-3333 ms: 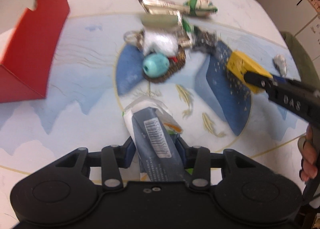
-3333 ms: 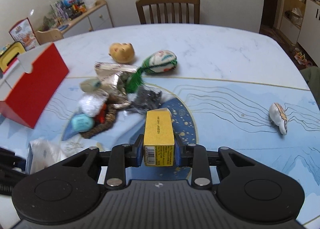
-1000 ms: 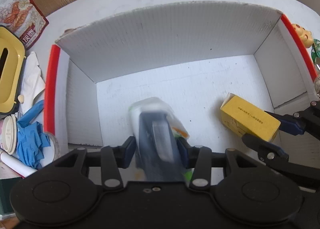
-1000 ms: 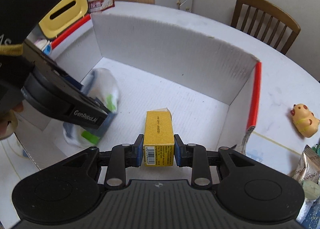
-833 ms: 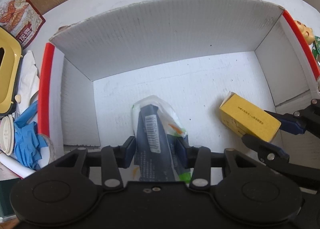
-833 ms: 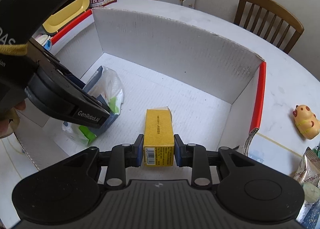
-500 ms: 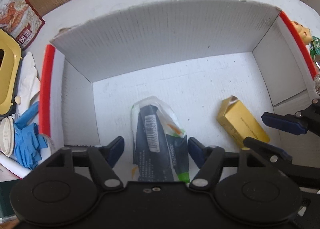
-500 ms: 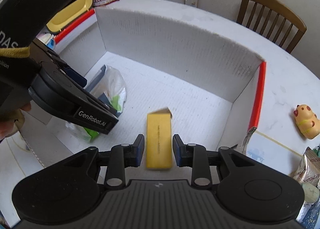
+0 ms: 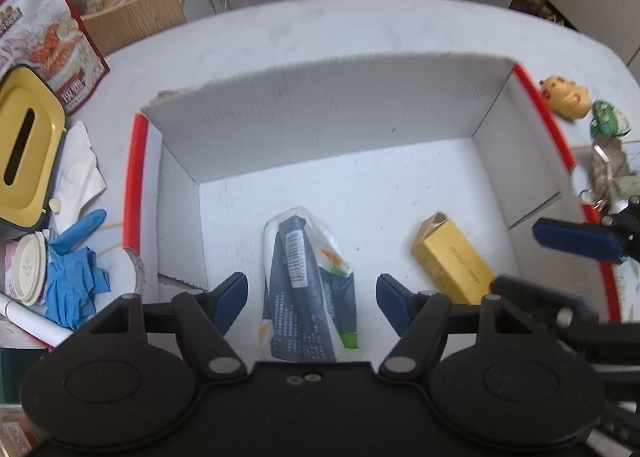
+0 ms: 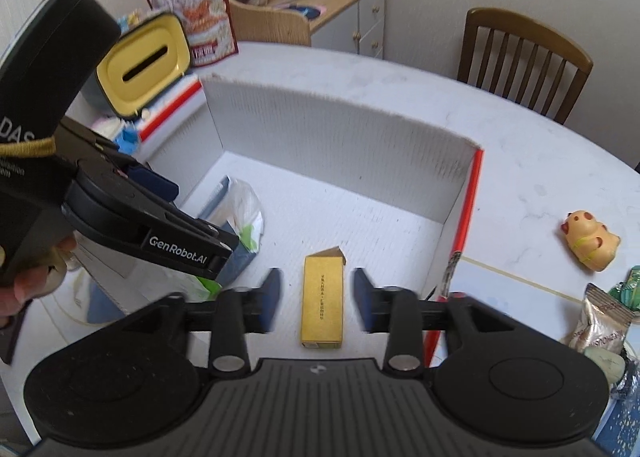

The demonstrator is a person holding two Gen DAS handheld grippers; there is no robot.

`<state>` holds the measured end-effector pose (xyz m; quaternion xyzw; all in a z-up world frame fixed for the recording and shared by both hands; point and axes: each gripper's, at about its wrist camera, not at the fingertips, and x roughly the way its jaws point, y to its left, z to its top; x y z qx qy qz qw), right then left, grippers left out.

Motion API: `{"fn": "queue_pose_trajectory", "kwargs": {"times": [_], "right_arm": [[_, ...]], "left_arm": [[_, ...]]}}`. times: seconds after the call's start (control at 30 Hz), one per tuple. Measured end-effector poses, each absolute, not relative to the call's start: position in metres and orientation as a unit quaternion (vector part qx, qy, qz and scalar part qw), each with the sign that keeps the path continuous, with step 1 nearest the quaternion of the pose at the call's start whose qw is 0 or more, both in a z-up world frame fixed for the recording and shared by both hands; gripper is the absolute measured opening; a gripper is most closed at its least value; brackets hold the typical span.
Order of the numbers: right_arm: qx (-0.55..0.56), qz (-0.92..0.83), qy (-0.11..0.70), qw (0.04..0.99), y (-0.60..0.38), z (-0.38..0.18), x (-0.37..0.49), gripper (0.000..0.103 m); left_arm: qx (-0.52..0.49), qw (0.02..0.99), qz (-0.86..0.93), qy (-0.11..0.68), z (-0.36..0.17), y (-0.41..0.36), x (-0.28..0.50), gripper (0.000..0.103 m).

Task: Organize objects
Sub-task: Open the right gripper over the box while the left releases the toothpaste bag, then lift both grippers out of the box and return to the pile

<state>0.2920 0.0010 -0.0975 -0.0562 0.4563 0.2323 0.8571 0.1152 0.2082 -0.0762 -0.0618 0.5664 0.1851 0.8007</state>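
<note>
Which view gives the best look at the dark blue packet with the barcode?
The left wrist view: the dark blue packet lies nearly whole between the open left gripper, barcode up, on the box floor. In the right wrist view the left gripper's body covers most of it; only its plastic end shows.

You have one box (image 9: 332, 117) on the table, and two things lie in it: one yellow carton (image 9: 452, 261) and one plastic pouch (image 9: 304, 289). You hold two grippers, the left (image 9: 311, 297) and the right (image 10: 316, 299), both with jaws spread wide and gripping nothing. Outside the box you can count one yellow toy (image 10: 591, 243), one foil packet (image 10: 600, 327), one tissue holder (image 9: 24, 149), one blue glove (image 9: 74, 277) and one chair (image 10: 520, 61).
</note>
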Motion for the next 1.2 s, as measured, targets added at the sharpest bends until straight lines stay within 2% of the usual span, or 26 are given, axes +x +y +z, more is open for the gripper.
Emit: {"fn": "queue_pose_trajectory", "kwargs": {"times": [0.03, 0.3, 0.37, 0.57, 1.2], "right_arm": [[-0.052, 0.233, 0.450, 0.860, -0.001, -0.093, 0.289, 0.053], [-0.041, 0.240, 0.418, 0.875, -0.010, -0.066, 0.265, 0.054], [-0.038, 0.239, 0.410, 0.879, -0.013, -0.060, 0.259, 0.058], [-0.036, 0.235, 0.389, 0.890, -0.022, -0.046, 0.243, 0.060], [0.002, 0.224, 0.352, 0.909, -0.076, -0.025, 0.200, 0.072]], "left_arm": [[-0.062, 0.804, 0.185, 0.561, -0.073, 0.207, 0.114, 0.070], [-0.056, 0.831, 0.182, 0.523, -0.048, 0.189, 0.101, 0.073], [-0.056, 0.837, 0.180, 0.514, -0.042, 0.186, 0.097, 0.074], [-0.049, 0.851, 0.177, 0.493, -0.028, 0.173, 0.088, 0.077], [-0.039, 0.882, 0.177, 0.436, 0.000, 0.120, 0.065, 0.089]]}}
